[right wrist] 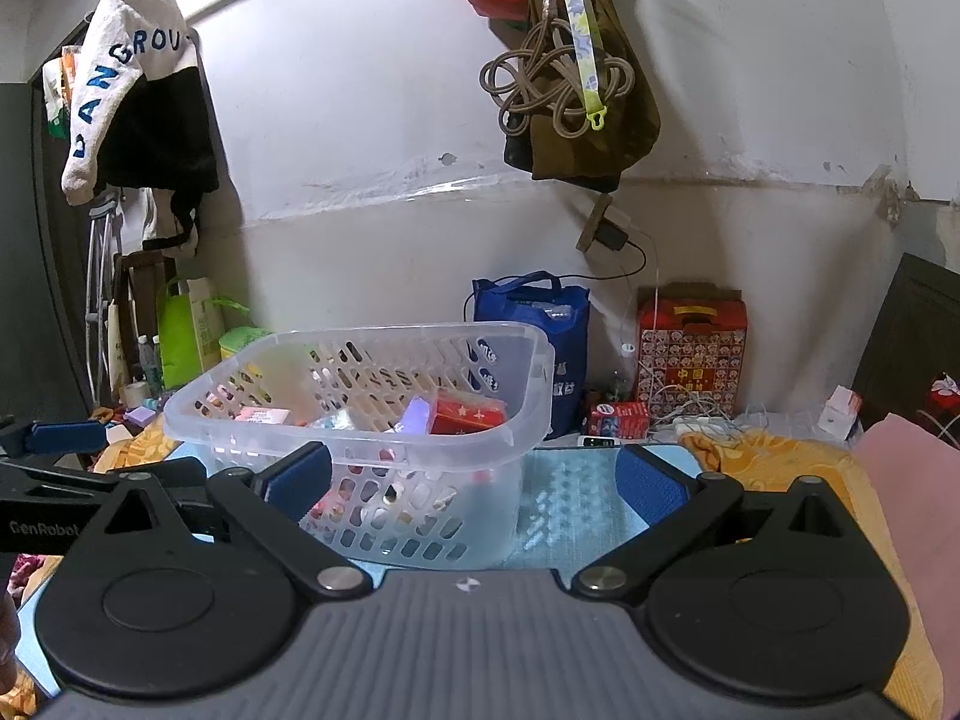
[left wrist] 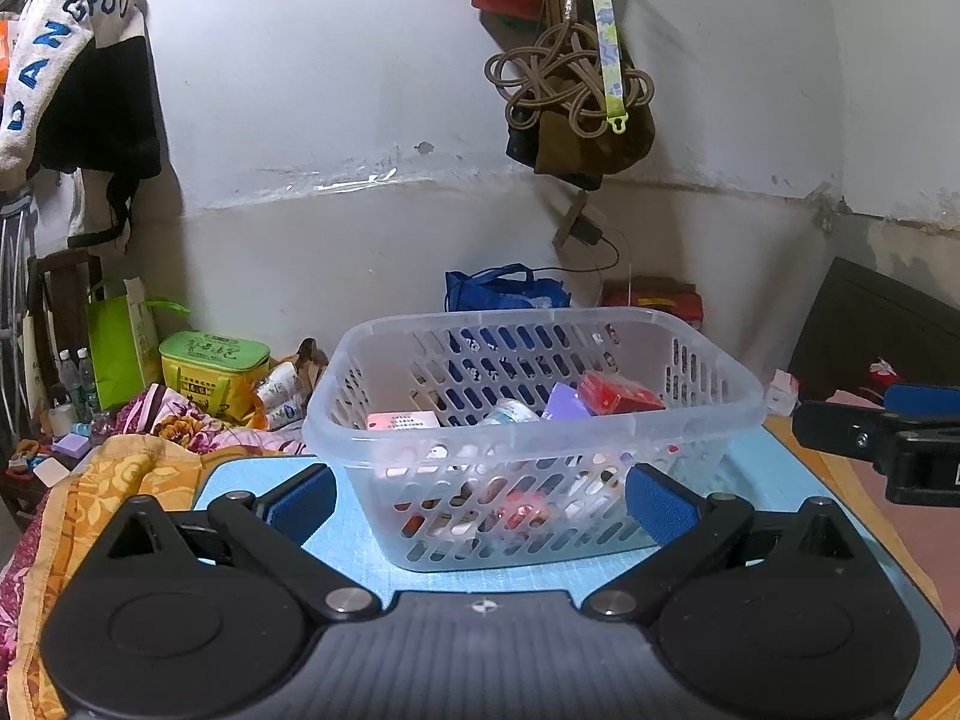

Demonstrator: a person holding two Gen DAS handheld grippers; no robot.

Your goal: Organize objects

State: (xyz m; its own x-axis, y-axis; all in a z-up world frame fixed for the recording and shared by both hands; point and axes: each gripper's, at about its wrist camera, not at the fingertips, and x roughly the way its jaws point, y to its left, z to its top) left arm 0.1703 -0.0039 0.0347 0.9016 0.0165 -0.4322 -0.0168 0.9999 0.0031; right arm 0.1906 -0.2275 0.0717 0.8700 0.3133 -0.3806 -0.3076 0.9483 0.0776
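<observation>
A clear perforated plastic basket (left wrist: 528, 450) stands on a light blue mat (left wrist: 510, 576). Inside it lie a red box (left wrist: 618, 394), a purple item (left wrist: 567, 402), a pink-white packet (left wrist: 402, 421) and a small bottle (left wrist: 510, 411). My left gripper (left wrist: 480, 501) is open and empty, its blue pads just in front of the basket's near wall. My right gripper (right wrist: 474, 480) is open and empty, to the right front of the basket (right wrist: 360, 420); its left pad overlaps the basket's near corner. Each gripper shows at the edge of the other's view.
A blue bag (right wrist: 531, 336), a red patterned tin (right wrist: 690, 354), a small red box (right wrist: 618, 420) and tangled cables stand behind the mat by the wall. A yellow-green box (left wrist: 210, 366), bottles and floral bedding (left wrist: 120, 468) lie left. A pink cloth (right wrist: 912, 510) is at right.
</observation>
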